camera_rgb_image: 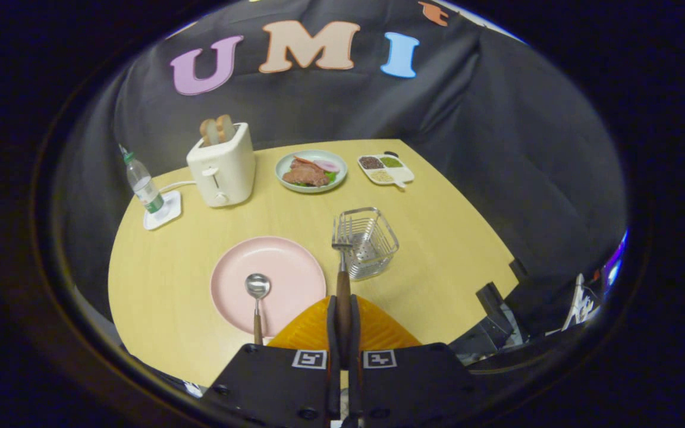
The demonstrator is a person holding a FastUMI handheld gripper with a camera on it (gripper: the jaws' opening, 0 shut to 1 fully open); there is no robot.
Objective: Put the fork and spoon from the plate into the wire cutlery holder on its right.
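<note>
Gripper point(343, 309) clamping fork point(342, 249), tines seemingly beside holder point(371, 242); spoon point(257, 297) on plate point(283, 261)

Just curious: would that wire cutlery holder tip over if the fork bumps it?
Possibly. The wire cutlery holder is thin open mesh and looks empty, so probably light and easy to slide or tip. The fork, clamped between the fingers, looks stiff.

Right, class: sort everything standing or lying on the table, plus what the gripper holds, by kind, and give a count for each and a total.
Cutlery: 2, fork clamped in the gripper, spoon
Dishes: 3, pink plate, food plate, divided tray
Wire holder: 1
Toaster: 1
Bottle: 1
Total: 8
</note>
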